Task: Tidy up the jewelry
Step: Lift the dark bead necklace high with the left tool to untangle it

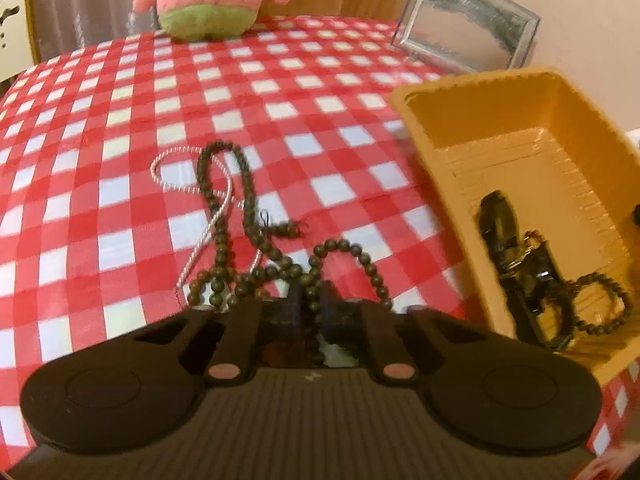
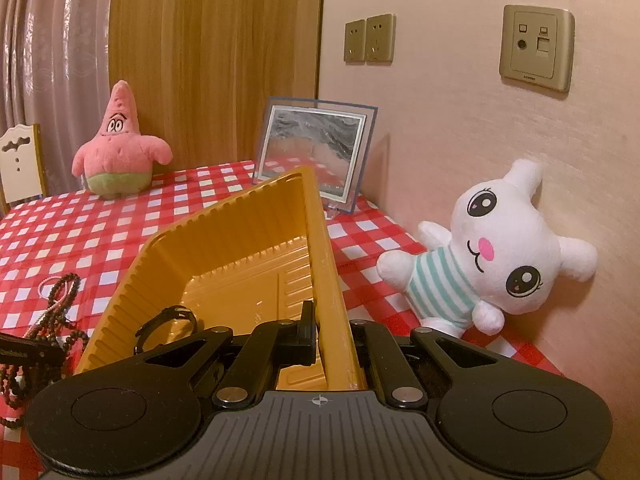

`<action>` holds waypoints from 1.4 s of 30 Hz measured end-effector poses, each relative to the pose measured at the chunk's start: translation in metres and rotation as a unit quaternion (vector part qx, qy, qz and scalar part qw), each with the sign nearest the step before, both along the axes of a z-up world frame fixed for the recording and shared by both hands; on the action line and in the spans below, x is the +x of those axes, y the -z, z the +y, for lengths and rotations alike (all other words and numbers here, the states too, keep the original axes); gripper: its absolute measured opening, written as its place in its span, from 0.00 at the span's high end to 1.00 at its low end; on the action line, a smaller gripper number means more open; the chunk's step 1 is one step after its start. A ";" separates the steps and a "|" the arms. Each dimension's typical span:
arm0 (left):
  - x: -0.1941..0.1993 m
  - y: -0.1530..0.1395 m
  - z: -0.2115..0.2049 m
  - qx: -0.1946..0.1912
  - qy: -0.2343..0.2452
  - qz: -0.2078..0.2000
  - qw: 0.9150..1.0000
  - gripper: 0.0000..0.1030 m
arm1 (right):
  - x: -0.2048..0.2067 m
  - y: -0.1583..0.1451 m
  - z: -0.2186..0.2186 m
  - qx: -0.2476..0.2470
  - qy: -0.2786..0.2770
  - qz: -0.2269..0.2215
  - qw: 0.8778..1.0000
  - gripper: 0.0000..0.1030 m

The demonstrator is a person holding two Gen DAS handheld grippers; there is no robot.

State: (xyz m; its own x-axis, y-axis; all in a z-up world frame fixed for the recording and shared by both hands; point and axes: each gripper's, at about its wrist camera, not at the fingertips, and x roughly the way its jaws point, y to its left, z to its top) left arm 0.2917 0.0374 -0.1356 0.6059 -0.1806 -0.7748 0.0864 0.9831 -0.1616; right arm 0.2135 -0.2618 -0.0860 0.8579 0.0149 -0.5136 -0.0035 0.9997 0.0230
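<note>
Black left gripper [image 1: 314,300] angles downward, clamped on bead strand [image 1: 248,216].

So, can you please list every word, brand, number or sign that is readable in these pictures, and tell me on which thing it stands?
No text can be read with certainty.
Wall plate: small dark print on its lower edge, too small to read.
Right gripper: a crosshair mark on its body, no words.
Left gripper: a small pale mark on its body, too blurred to read.

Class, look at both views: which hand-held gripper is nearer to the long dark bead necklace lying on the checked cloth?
Left. The left hand-held gripper is shut on the bead necklace; the right hand-held gripper is shut on the yellow tray wall, beside it.
</note>
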 end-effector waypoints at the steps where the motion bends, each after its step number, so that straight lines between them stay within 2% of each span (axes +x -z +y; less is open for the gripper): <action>1: -0.001 -0.005 0.002 -0.003 0.006 -0.003 1.000 0.95 | 0.000 0.000 0.000 0.001 0.000 0.000 1.000 0.96; 6: -0.018 -0.049 0.017 -0.007 0.031 -0.051 0.998 0.95 | 0.000 0.002 -0.001 0.003 -0.003 0.000 1.000 0.96; 10: -0.033 -0.100 0.038 -0.002 0.043 -0.104 0.994 0.95 | 0.000 0.003 -0.002 0.007 -0.004 0.000 1.000 0.96; 17: -0.049 -0.186 0.068 -0.002 0.043 -0.186 0.982 0.95 | 0.000 0.003 -0.004 0.009 -0.006 -0.001 1.000 0.96; 25: -0.064 -0.261 0.092 -0.025 0.032 -0.263 0.964 0.95 | 0.001 0.003 -0.005 0.010 -0.010 -0.003 1.000 0.96; 34: -0.088 -0.325 0.116 -0.045 0.015 -0.325 0.944 0.95 | 0.001 0.004 -0.005 0.010 -0.011 -0.004 1.000 0.96; 37: -0.094 -0.341 0.119 -0.038 0.012 -0.343 0.938 0.95 | 0.001 0.004 -0.004 0.010 -0.011 -0.004 1.000 0.96; 42: -0.098 -0.361 0.121 -0.030 0.013 -0.356 0.934 0.95 | 0.001 0.003 -0.004 0.009 -0.012 -0.004 1.000 0.96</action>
State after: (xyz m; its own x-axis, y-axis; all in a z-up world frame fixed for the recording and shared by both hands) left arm 0.1942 0.1587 0.2251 0.9584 -0.2334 -0.1643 0.2175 0.9699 -0.1091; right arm 0.2143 -0.2659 -0.0894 0.8616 0.0452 -0.5055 -0.0284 0.9988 0.0410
